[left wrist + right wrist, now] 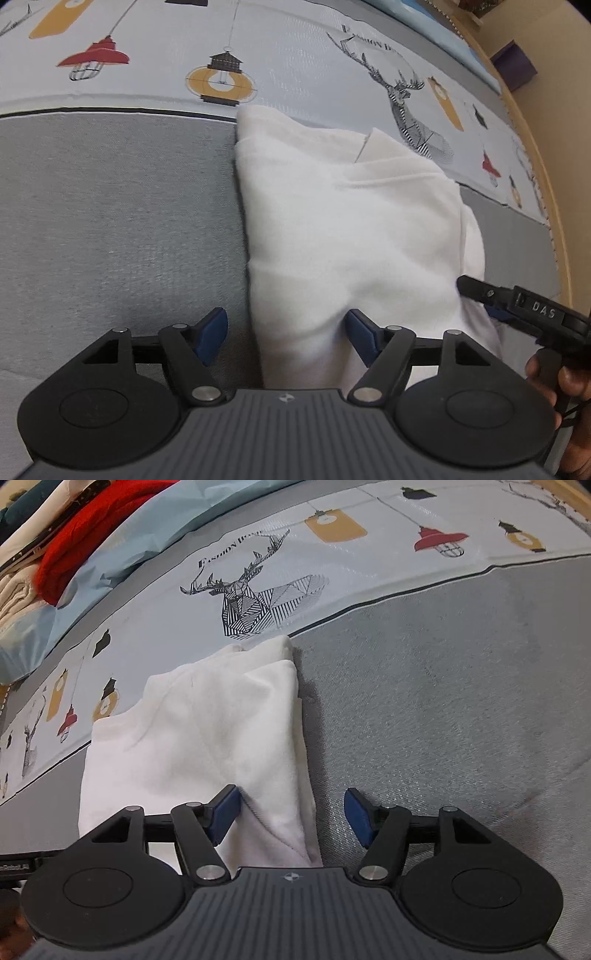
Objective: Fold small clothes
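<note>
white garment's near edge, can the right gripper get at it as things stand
Probably yes. The right gripper has its jaws open and straddles the right edge of the folded white garment on the bed cover, with nothing between. The left gripper works the opposite edge.

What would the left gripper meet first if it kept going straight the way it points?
Probably the folded white garment: its near left edge lies between the open fingers of the left gripper, with the grey bedcover under and beside it. Depth is hard to judge.

The white garment (351, 240) has its near end hidden behind the gripper body; the red clothing (85, 528) is cut off.
</note>
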The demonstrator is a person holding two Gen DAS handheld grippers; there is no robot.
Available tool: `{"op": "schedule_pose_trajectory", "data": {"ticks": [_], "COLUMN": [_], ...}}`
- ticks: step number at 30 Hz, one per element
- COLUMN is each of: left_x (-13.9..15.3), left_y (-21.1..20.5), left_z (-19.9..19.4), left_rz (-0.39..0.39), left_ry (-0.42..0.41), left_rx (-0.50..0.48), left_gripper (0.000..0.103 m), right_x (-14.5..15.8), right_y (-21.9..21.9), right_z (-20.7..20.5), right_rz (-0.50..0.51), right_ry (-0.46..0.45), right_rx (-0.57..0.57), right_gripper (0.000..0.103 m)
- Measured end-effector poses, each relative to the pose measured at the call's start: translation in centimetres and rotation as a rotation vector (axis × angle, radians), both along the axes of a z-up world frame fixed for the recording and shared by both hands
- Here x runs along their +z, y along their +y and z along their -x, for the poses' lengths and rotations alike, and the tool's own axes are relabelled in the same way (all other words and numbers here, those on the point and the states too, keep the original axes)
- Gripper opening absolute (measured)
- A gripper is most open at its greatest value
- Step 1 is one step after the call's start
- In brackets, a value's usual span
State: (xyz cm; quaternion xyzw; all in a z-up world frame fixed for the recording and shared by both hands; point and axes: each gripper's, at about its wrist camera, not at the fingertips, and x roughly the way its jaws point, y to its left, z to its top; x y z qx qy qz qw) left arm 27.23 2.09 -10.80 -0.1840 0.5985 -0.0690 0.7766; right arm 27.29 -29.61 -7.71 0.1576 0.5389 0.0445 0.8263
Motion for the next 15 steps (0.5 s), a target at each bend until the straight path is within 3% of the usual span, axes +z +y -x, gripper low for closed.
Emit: {"op": "schedule_pose_trajectory", "data": {"ticks": [7, 12, 15], "left_x": [-0.7, -0.8, -0.7], "left_y": [-0.6, -0.6, -0.8], "left_z": [-1.1, -1.8, -2.2], "left_rz": [0.017, 0.031, 0.021], "left_ry": [0.001, -0.008, -0.025], "left_rx": [-0.002, -0.006, -0.018], "left_gripper": [0.077, 0.077, 0.069], "right_x": [-0.4, -0.6, -0.7], "right_y": [0.8, 1.6, 2.2], "right_z": [-0.7, -1.3, -1.6], "right_rz": [-0.031, -0.046, -0.045], "right_ry": [0.007, 0.002, -0.002], "right_rx": [0.019, 0.047, 0.047], "right_gripper": [0.063, 0.052, 0.045]}}
